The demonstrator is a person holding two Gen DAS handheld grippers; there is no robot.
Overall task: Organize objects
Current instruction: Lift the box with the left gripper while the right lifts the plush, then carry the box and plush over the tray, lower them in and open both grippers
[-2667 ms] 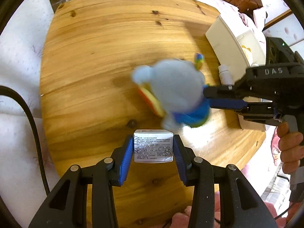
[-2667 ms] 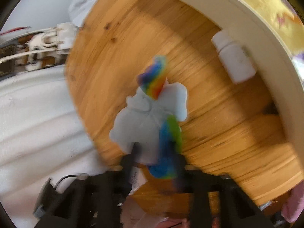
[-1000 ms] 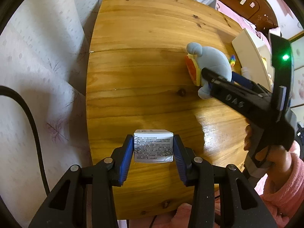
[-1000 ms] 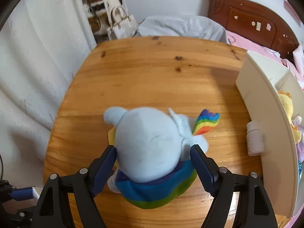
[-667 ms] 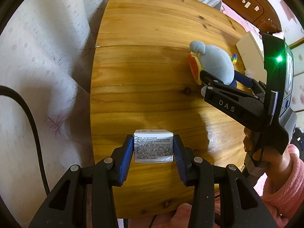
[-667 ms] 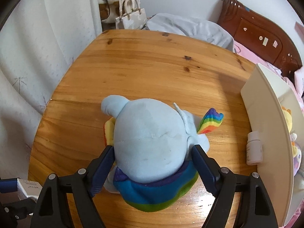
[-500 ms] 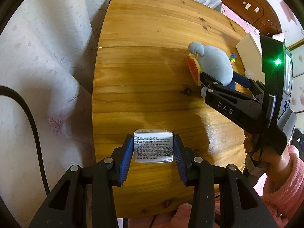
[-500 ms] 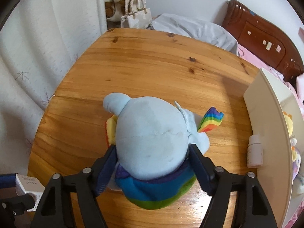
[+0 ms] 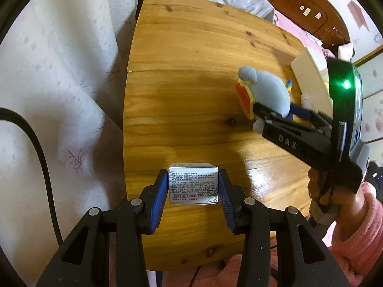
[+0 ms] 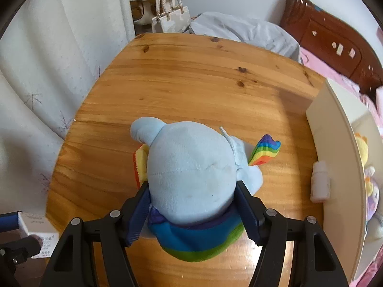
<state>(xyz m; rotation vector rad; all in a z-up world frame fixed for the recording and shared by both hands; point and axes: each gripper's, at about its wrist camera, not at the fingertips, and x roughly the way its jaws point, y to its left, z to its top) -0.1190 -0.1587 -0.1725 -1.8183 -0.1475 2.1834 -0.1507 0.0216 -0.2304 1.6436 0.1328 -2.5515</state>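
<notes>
Right tool (image 10: pixel 192 211) closing on plush toy (image 10: pixel 191 174), pads touching. Left tool (image 9: pixel 193 187) clamped on white box (image 9: pixel 193 183). Next: lift toy toward bin (image 10: pixel 335 148), 3 o'clock.

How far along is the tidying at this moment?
Done: a yellow plush already sits in the white bin. In hand: left gripper grips the small box; right gripper jaws are closing around the blue plush. Left: both, plus the white bottle on the table.
</notes>
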